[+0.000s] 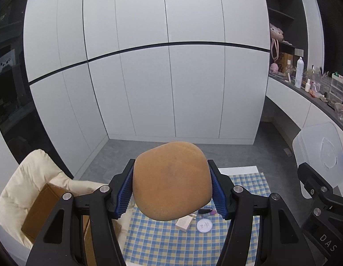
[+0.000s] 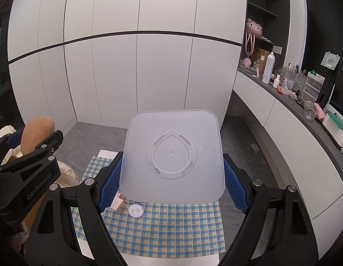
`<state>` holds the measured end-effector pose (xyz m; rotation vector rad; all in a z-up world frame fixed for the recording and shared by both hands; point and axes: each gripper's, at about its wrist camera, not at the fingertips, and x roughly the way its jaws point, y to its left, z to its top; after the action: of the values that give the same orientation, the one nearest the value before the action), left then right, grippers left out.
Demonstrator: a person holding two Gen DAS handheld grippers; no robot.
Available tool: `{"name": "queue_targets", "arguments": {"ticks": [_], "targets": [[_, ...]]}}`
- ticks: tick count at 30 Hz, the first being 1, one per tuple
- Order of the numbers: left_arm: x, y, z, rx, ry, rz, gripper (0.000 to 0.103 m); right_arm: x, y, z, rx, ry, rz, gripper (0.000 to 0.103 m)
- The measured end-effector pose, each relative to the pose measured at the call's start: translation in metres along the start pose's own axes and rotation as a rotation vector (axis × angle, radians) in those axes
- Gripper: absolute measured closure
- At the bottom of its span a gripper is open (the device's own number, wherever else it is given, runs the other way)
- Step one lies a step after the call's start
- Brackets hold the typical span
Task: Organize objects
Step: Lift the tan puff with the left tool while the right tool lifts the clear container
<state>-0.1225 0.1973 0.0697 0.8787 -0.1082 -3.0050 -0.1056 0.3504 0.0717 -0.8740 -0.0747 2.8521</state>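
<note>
My left gripper (image 1: 171,190) is shut on a tan rounded sponge (image 1: 171,179) and holds it up above the checked cloth (image 1: 162,241). My right gripper (image 2: 171,186) is shut on a translucent plastic box (image 2: 173,155), bottom facing the camera, held above the cloth (image 2: 162,228). The box also shows at the right of the left wrist view (image 1: 320,155); the sponge shows at the left of the right wrist view (image 2: 36,130). On the cloth lie a white round compact (image 2: 136,210), a small beige box (image 2: 118,206) and, in the left wrist view, a dark item (image 1: 204,211).
A cream cushioned chair (image 1: 18,190) with a cardboard box (image 1: 43,208) stands left of the table. A long dark counter (image 2: 289,102) crowded with bottles and organisers runs along the right. White cabinet doors (image 1: 149,66) fill the back wall.
</note>
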Motion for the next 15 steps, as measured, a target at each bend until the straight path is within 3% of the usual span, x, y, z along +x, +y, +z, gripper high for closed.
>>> {"name": "queue_targets", "arguments": {"ticks": [15], "targets": [[-0.034, 0.013, -0.039, 0.007, 0.019, -0.012, 0.041, -0.025, -0.001, -0.034, 0.006, 0.050, 0.007, 0.018]]}}
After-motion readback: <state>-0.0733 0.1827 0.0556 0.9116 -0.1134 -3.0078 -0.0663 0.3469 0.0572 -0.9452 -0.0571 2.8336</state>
